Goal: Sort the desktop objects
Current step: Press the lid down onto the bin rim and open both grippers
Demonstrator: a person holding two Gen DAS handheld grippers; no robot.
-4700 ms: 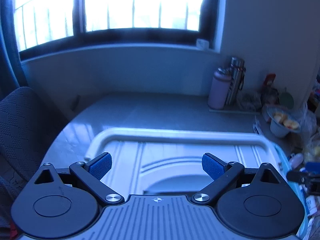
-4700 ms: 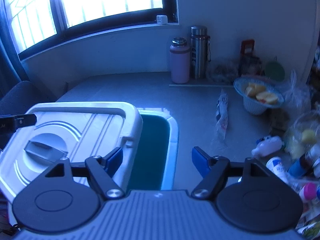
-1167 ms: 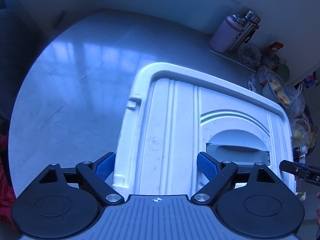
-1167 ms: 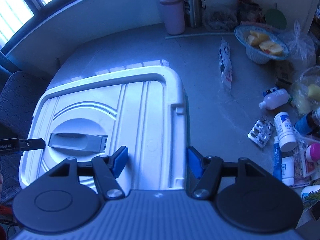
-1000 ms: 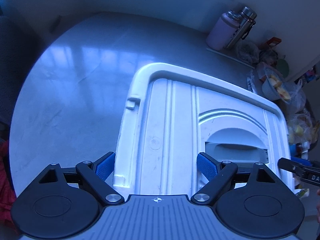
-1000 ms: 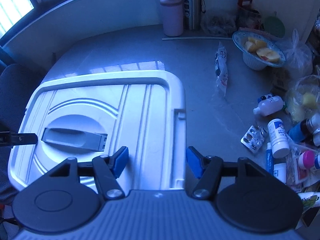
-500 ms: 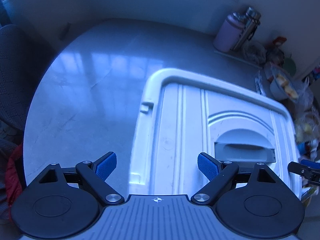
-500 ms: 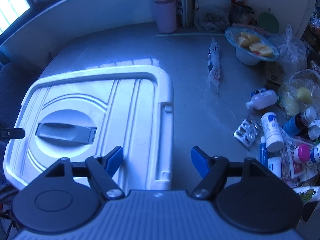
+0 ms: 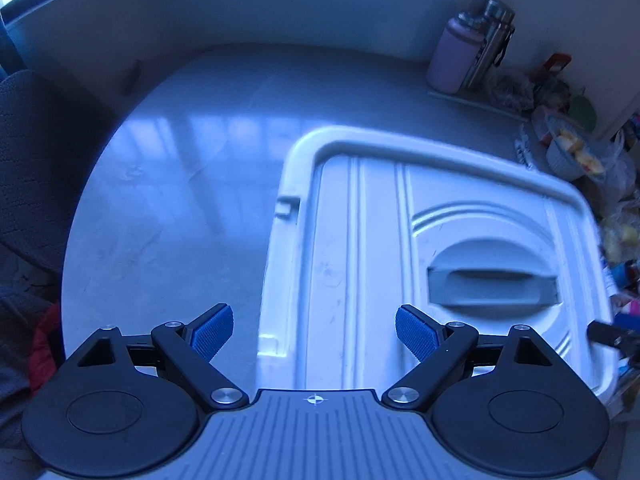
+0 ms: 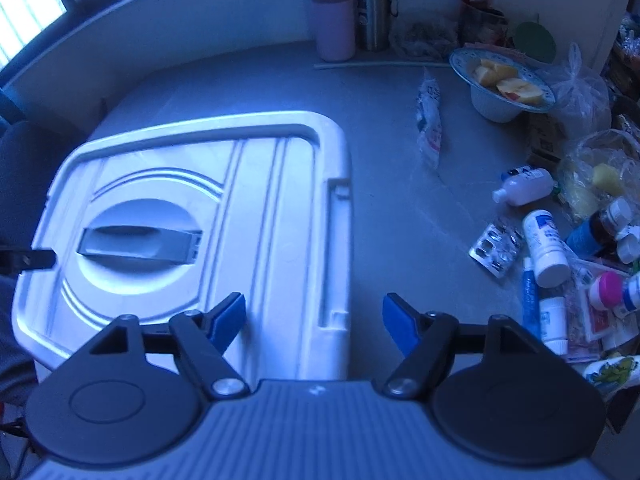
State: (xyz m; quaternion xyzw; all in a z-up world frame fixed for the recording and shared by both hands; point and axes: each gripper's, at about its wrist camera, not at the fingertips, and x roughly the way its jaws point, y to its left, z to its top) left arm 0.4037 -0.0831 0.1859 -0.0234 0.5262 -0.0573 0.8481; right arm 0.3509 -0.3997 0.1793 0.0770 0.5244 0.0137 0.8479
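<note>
A white storage box with its lid (image 9: pixel 376 248) shut and a grey handle (image 9: pixel 492 286) sits on the grey table; it also shows in the right wrist view (image 10: pixel 248 216). My left gripper (image 9: pixel 314 330) is open and empty above the lid's left front corner. My right gripper (image 10: pixel 314 318) is open and empty above the lid's right front edge. Loose items lie right of the box: a blister pack (image 10: pixel 496 246), white bottles (image 10: pixel 544 244), a tube (image 10: pixel 529 292).
A pink flask (image 10: pixel 334 20) and a steel flask (image 10: pixel 374 6) stand at the back. A bowl of fruit (image 10: pixel 500 84), a snack packet (image 10: pixel 428 124) and plastic bags (image 10: pixel 600 172) crowd the right side. A dark chair (image 9: pixel 24 160) stands left of the table.
The lid was slid off the box 4.7 s ago and now lies shut on it. In the last second both grippers pulled back from the lid edges.
</note>
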